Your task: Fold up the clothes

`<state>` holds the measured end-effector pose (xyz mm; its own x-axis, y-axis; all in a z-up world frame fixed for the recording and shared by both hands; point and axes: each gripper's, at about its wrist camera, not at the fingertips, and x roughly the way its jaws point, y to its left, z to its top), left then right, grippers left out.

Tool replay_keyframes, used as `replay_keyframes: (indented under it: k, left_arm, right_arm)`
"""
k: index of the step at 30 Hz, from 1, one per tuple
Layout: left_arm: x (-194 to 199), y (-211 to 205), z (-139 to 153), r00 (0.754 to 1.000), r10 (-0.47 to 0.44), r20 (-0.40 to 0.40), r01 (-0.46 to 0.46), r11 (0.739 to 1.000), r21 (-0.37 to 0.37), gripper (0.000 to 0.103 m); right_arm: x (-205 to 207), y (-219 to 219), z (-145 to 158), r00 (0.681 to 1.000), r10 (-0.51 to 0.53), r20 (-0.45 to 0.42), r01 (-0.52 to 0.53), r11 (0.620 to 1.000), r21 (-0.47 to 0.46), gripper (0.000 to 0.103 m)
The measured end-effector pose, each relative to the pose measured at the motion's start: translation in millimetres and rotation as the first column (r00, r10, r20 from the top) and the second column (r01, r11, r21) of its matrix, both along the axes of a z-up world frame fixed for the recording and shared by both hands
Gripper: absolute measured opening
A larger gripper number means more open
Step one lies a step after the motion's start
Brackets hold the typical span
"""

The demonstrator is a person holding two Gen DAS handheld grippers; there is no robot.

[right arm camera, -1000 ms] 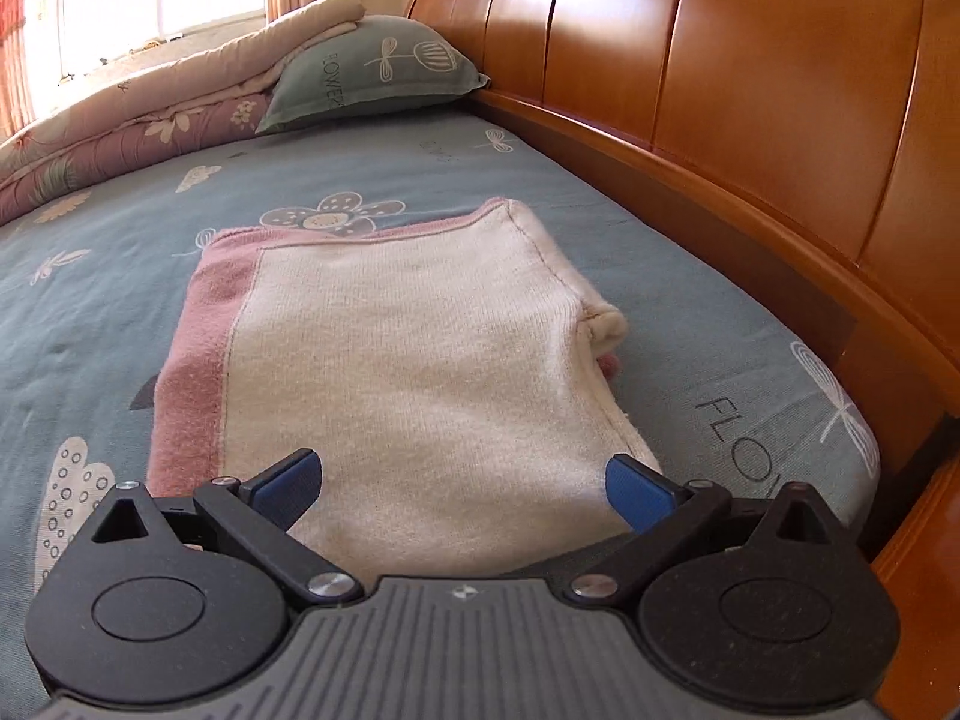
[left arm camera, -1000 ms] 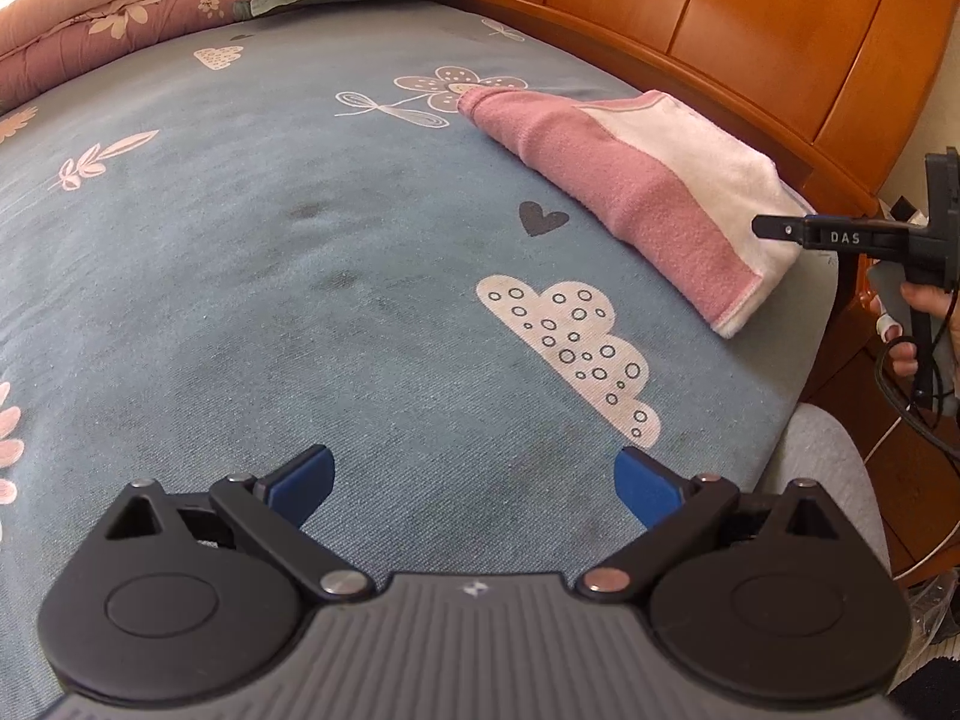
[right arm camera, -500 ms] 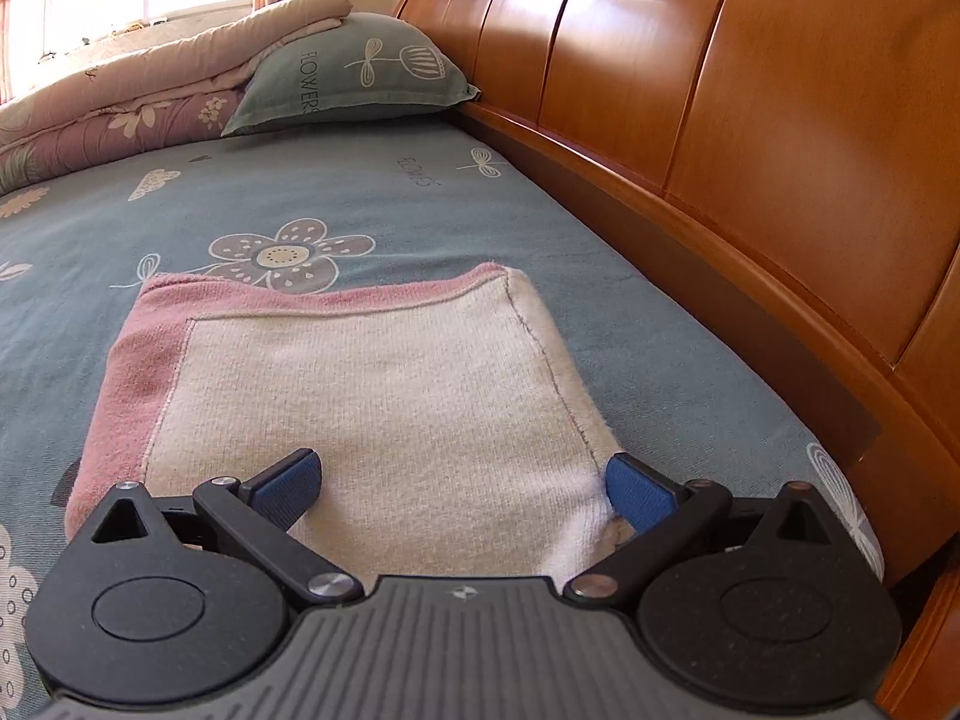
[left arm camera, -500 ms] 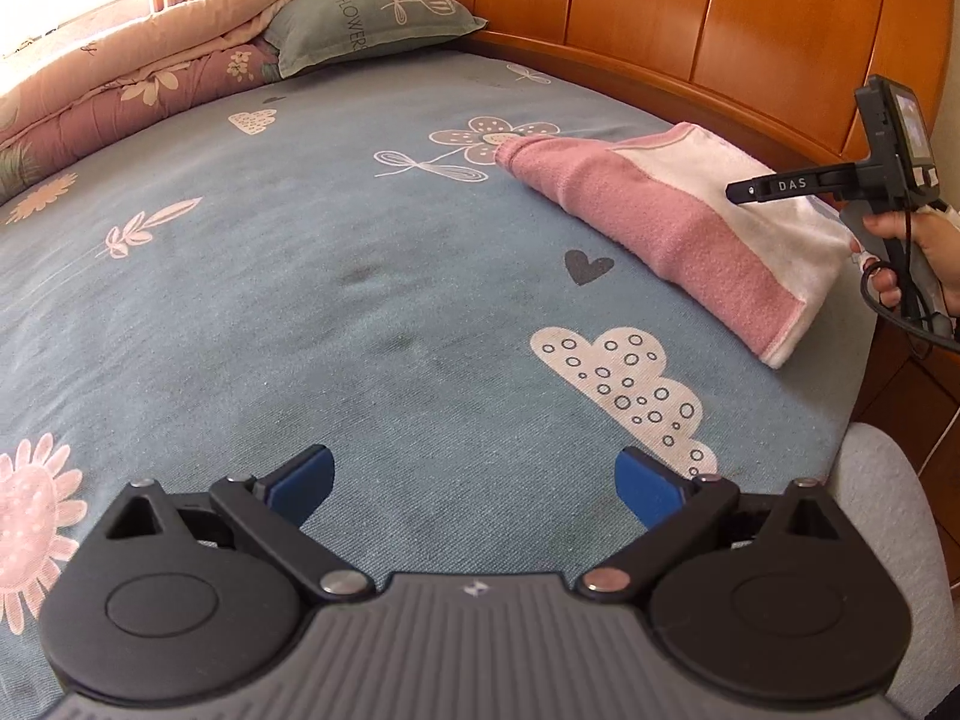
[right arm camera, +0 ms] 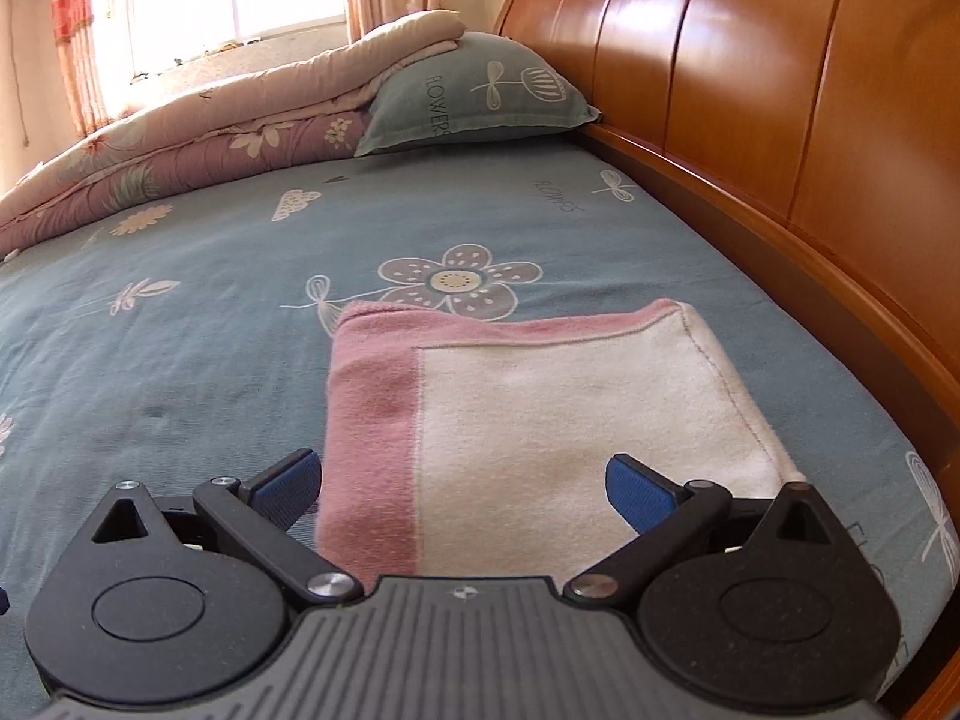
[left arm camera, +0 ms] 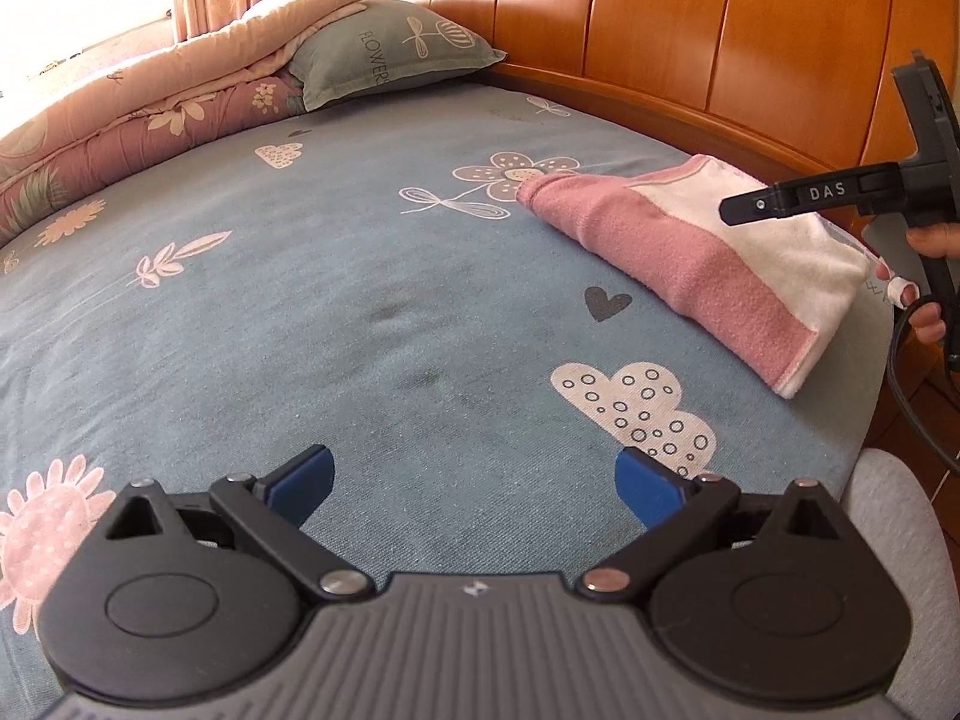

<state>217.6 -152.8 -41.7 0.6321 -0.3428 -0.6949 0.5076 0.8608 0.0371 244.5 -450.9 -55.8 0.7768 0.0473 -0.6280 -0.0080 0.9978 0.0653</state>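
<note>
Folded towel (right arm camera: 540, 420) ahead of right gripper's (right arm camera: 459, 489) spread jaws

So the bed (right arm camera: 210, 312) has a blue-grey sheet printed with flowers, clouds and little hearts. A folded pink and white towel (right arm camera: 540, 420) lies flat near the headboard (right arm camera: 780, 90) edge, close to the near corner (partly over a flower print). At the far end sit a pillow (right arm camera: 474, 93) marked FLOWERS and a folded quilt (right arm camera: 180, 144), touching each other.
</note>
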Motion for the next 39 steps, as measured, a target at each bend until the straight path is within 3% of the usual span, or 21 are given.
replay_keyframes:
  k: [4,8,12,22,27,29,39]
  left_arm:
    - [-4,3,4,0.999,0.019,0.034,-0.02,0.999,0.034,0.1]
    - [-6,12,7,0.999,0.034,0.029,-0.035,0.999,0.034,0.1]
    - [-8,20,10,0.998,0.048,0.037,-0.048,0.999,0.016,0.1]
    - [-22,13,28,0.998,0.019,0.052,-0.015,0.997,-0.076,0.101]
    - [-41,6,44,0.993,-0.019,0.119,0.032,0.993,-0.113,0.102]
    - [-45,6,50,0.994,-0.056,0.094,0.071,0.983,-0.167,0.102]
    - [-60,-6,59,0.995,-0.099,0.028,0.103,0.972,-0.212,0.102]
  right_arm:
    - [12,31,-13,0.994,0.106,-0.027,-0.106,0.994,0.017,0.103]
    - [20,40,-29,0.994,0.094,-0.058,-0.096,0.995,-0.022,0.103]
    - [10,37,-16,0.995,0.072,-0.065,-0.071,0.997,0.018,0.103]
    - [-54,48,4,0.995,-0.019,-0.094,0.015,0.999,-0.039,0.103]
    - [-88,68,12,0.996,-0.052,-0.072,0.044,0.994,-0.098,0.103]
    - [-101,75,16,0.997,-0.06,-0.058,0.053,0.992,-0.116,0.103]
    - [-156,100,32,0.992,-0.113,-0.063,0.11,0.993,-0.044,0.103]
